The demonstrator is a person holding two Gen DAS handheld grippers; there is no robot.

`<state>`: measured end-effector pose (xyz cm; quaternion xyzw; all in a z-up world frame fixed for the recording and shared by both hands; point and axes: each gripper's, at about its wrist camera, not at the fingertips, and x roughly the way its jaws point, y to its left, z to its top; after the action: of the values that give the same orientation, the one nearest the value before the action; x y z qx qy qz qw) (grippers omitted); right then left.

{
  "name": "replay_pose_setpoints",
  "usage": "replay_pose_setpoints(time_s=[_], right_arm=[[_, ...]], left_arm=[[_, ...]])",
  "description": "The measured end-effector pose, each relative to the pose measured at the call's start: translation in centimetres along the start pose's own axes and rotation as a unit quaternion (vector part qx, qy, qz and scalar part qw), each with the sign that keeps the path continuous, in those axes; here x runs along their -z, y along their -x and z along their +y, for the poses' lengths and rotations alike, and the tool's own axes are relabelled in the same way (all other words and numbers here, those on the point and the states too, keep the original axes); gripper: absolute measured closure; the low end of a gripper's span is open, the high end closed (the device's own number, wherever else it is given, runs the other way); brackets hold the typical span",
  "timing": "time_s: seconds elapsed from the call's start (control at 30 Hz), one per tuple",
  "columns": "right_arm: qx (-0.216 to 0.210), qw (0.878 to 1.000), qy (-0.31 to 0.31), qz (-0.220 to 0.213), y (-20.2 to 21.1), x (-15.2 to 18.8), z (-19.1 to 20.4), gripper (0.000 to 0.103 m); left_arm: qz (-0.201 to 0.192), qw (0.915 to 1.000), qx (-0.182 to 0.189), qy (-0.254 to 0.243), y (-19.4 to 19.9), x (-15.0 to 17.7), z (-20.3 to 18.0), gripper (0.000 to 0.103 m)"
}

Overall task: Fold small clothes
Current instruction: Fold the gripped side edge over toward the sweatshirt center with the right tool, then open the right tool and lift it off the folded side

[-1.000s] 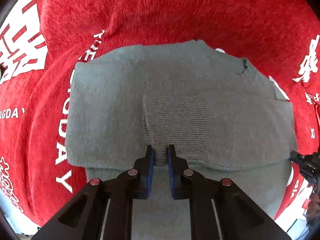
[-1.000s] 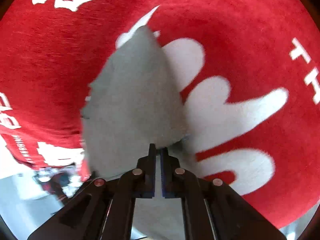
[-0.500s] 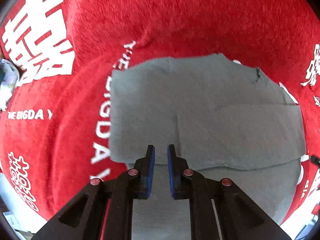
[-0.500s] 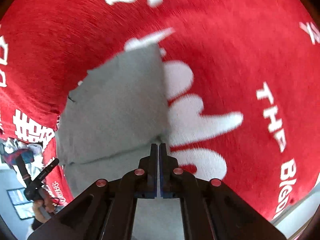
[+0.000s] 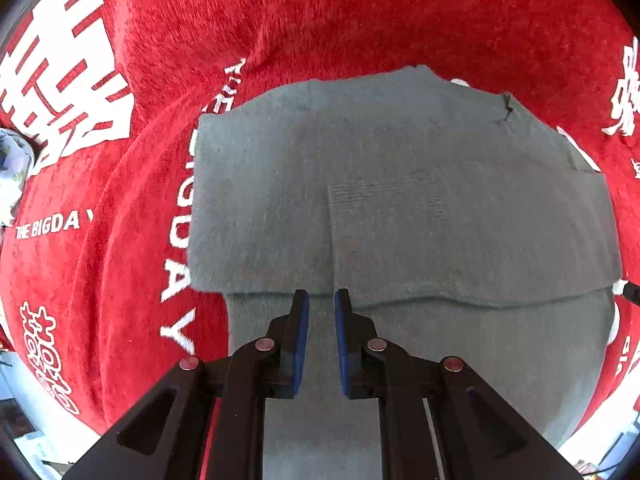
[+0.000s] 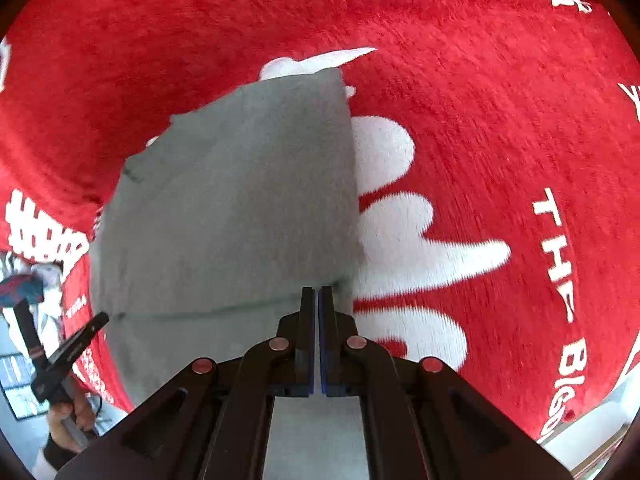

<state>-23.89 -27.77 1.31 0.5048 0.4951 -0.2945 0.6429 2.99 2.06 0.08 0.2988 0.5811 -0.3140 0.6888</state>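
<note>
A small grey knit garment (image 5: 400, 208) lies flat on a red cloth (image 5: 360, 20), with its sleeves folded in over the body. My left gripper (image 5: 321, 300) hovers over the garment's near part, its jaws a little apart with nothing between them. In the right wrist view the same garment (image 6: 240, 208) fills the left half. My right gripper (image 6: 319, 296) is above the garment's right edge, jaws together and empty. The left gripper's tool also shows there at the far left (image 6: 76, 344), held by a hand.
The red cloth (image 6: 500, 100) with white lettering covers the whole surface and ends at the bottom corners of both views. A pale bundle of fabric (image 5: 12, 172) lies at the far left edge. Room clutter shows beyond the cloth edge (image 6: 20, 360).
My left gripper let go of the ribbed sleeve cuff, which now lies flat, and drew back. My right gripper closed fully and backed away from the garment's right corner.
</note>
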Motion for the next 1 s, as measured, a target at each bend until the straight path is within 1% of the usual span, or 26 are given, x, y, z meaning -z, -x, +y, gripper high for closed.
replay_pose_setpoints(time_s=[0.13, 0.17, 0.2, 0.23, 0.27, 0.3, 0.33, 0.4, 0.43, 0.47, 0.57, 0.63, 0.73, 0.8, 1.0], right_arm=[[-0.007, 1.0, 0.002, 0.016, 0.4, 0.7, 0.4, 0.101], [-0.009, 1.0, 0.004, 0.019, 0.4, 0.8, 0.6, 0.101], [-0.012, 1.0, 0.006, 0.022, 0.2, 1.0, 0.8, 0.101], [-0.015, 1.0, 0.008, 0.025, 0.1, 1.0, 1.0, 0.101], [-0.02, 0.999, 0.01, 0.028, 0.0, 0.9, 1.3, 0.101], [-0.023, 0.999, 0.013, 0.03, 0.0, 0.9, 1.6, 0.101], [-0.026, 0.999, 0.019, 0.031, 0.1, 0.8, 2.0, 0.098], [-0.034, 0.999, 0.026, 0.032, 0.2, 0.7, 2.4, 0.069], [-0.038, 0.998, 0.029, 0.031, 0.2, 0.7, 2.6, 0.034], [-0.044, 0.998, 0.034, 0.027, 0.6, 0.8, 2.7, 0.021], [-0.045, 0.997, 0.052, 0.029, 1.0, 0.7, 3.3, 0.021], [-0.05, 0.997, 0.056, 0.033, 1.1, 0.7, 3.3, 0.021], [-0.06, 0.996, 0.057, 0.04, 1.1, 0.7, 3.1, 0.021], [-0.067, 0.995, 0.057, 0.046, 1.0, 0.7, 2.9, 0.018], [-0.078, 0.993, 0.065, 0.065, 0.4, 0.8, 2.4, 0.018]], left_arm=[[-0.01, 0.9999, 0.008, 0.009, 1.7, 0.4, -0.2, 0.087], [-0.011, 0.9998, 0.008, 0.014, 2.0, 0.4, -0.2, 0.071], [-0.015, 0.9997, 0.008, 0.018, 2.3, 0.3, -0.2, 0.051], [-0.023, 0.9994, 0.004, 0.025, 2.6, 0.2, -0.1, 0.004], [-0.041, 0.9985, -0.011, 0.036, 3.2, 0.3, 0.0, 0.001], [-0.049, 0.998, -0.016, 0.036, 3.7, 0.3, 0.0, 0.001], [-0.048, 0.9981, -0.016, 0.036, 3.8, 0.1, -0.1, 0.001], [-0.041, 0.9981, -0.016, 0.043, 4.0, 0.1, -0.2, 0.001], [-0.038, 0.998, -0.016, 0.048, 4.2, 0.1, -0.2, 0.001], [-0.037, 0.9979, -0.018, 0.051, 4.3, 0.1, -0.2, 0.001], [-0.032, 0.997, -0.034, 0.062, 4.5, 0.3, -0.5, 0.001], [-0.02, 0.9963, -0.047, 0.07, 4.3, 0.7, -0.7, 0.001], [-0.005, 0.9959, -0.047, 0.077, 3.9, 1.4, -0.8, 0.001], [0.003, 0.9963, -0.04, 0.076, 3.9, 2.0, -1.2, 0.001], [0.008, 0.9951, -0.041, 0.089, 4.4, 4.1, -2.2, 0.001]])
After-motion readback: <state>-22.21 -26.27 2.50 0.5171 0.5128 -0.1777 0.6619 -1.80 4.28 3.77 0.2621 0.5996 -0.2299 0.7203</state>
